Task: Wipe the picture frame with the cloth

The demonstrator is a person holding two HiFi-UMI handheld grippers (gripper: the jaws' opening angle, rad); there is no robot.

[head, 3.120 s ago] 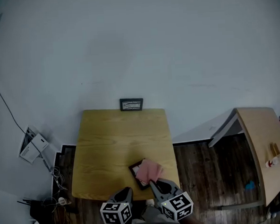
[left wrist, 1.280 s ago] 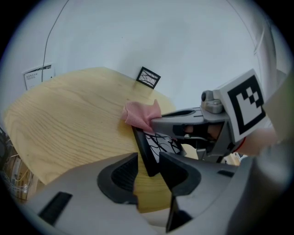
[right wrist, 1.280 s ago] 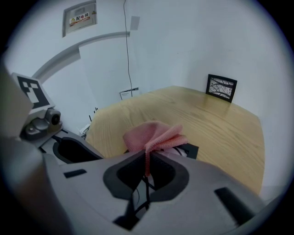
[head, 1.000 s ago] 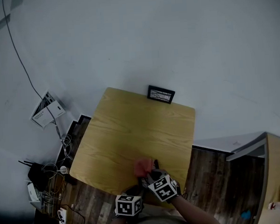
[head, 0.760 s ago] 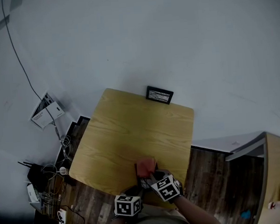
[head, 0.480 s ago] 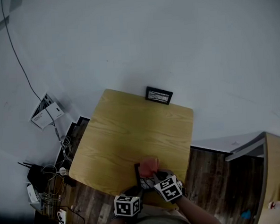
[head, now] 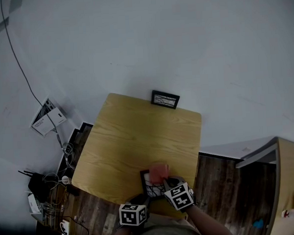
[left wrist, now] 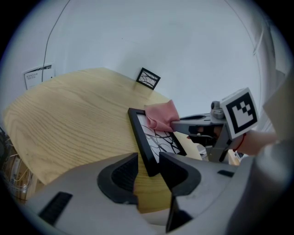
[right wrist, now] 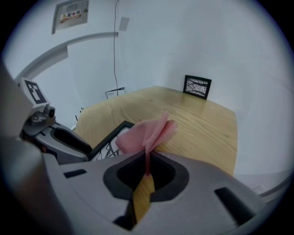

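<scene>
Near the front edge of the wooden worktop [head: 133, 140], close to its right-hand corner, lies the picture frame [left wrist: 151, 137], its black rim around a glazed line print. The left gripper [left wrist: 149, 167] has its jaws clamped across the frame's nearest rim. The right gripper [right wrist: 147, 167] has its jaws pressed together on a fold of the pink cloth [right wrist: 144, 133]. The loose bulk of the cloth rests on the far part of the glass.

The frame looks light and stiff, with a hard, smooth rim that could slide under a sideways push. The glass is the fragile part, so I judge the rim to be the right place to hold, as it is held now, with pressure kept off the pane. Whether the frame lies fully flat or is tipped up a little, I cannot tell. The cloth is soft and limp. Pinched at one edge it will trail and bunch, so strokes need to drag it, not shove it.

Room is tight on the near side, where a hard pull toward the person could take the frame over the edge. Away from the person and to the left, the wood is bare and wide. A second small frame [head: 165, 99] stands at the far edge against the wall, well apart.
</scene>
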